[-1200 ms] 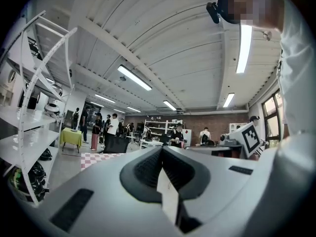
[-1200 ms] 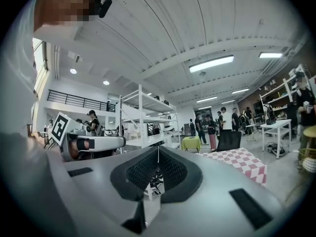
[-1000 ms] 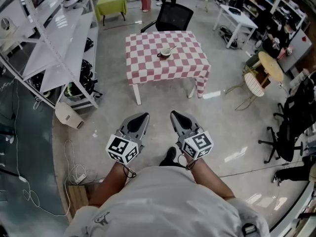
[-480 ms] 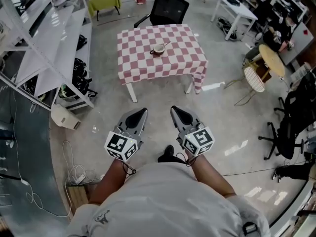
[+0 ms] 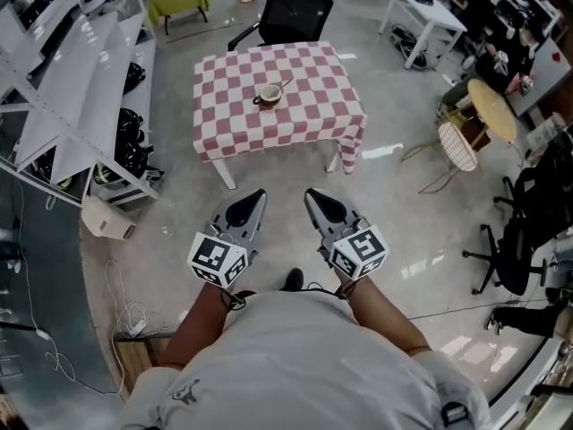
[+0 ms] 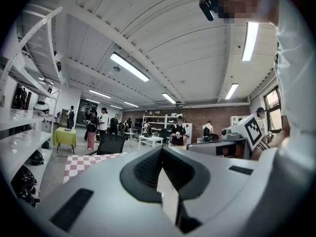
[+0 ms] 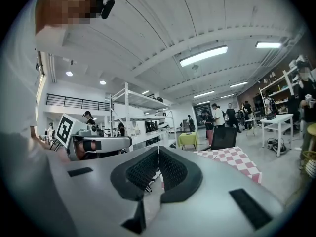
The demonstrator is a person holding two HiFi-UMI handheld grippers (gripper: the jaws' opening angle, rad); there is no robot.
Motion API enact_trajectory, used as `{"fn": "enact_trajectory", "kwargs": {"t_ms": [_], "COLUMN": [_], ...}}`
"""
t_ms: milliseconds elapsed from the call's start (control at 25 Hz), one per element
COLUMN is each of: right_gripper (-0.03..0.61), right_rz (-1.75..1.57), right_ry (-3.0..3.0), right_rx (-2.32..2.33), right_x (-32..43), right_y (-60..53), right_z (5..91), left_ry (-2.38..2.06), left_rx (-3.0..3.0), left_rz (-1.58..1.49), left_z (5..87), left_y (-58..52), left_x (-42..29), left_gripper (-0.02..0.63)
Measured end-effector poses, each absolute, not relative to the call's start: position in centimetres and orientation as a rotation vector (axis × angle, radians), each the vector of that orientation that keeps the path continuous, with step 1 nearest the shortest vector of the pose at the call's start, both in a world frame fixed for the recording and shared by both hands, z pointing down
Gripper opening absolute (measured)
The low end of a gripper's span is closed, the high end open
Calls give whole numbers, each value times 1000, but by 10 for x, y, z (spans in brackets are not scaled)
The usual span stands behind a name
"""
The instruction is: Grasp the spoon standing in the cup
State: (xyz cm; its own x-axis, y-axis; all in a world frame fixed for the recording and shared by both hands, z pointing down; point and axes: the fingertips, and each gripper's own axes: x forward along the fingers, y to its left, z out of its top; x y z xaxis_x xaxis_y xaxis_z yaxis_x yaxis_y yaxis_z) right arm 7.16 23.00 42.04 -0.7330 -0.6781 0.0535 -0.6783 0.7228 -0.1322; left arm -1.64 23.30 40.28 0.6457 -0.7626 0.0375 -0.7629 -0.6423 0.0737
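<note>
At upper centre, the spoon (image 5: 281,85) in the cup (image 5: 267,96) on the checkered table (image 5: 304,115) looks light, stiff and slippery, best pinched by its protruding handle; the left gripper (image 5: 252,200) and right gripper (image 5: 315,200) are closed and empty.

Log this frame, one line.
left gripper: shut, empty | right gripper: shut, empty | spoon: in cup on table, ungrasped | both well short of table

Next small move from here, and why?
Probably step forward toward the checkered table: the cup with its spoon sits there, well beyond the left gripper and right gripper, both shut and empty over the floor.
</note>
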Motion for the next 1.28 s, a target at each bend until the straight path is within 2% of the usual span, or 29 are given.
{"fn": "enact_trajectory", "kwargs": {"t_ms": [840, 1280], "right_gripper": [32, 32], "right_rz": [255, 255], "right_ry": [-2886, -2856], "right_rx": [1194, 1277], "right_x": [85, 34], "right_y": [149, 81], "right_z": [427, 423], "left_ry": [-1213, -1082], "left_rx": [2769, 2821], "left_rz": [4, 8], "left_z": [414, 415], "left_y": [143, 77], "left_x": [-11, -48], "left_gripper": [11, 11]}}
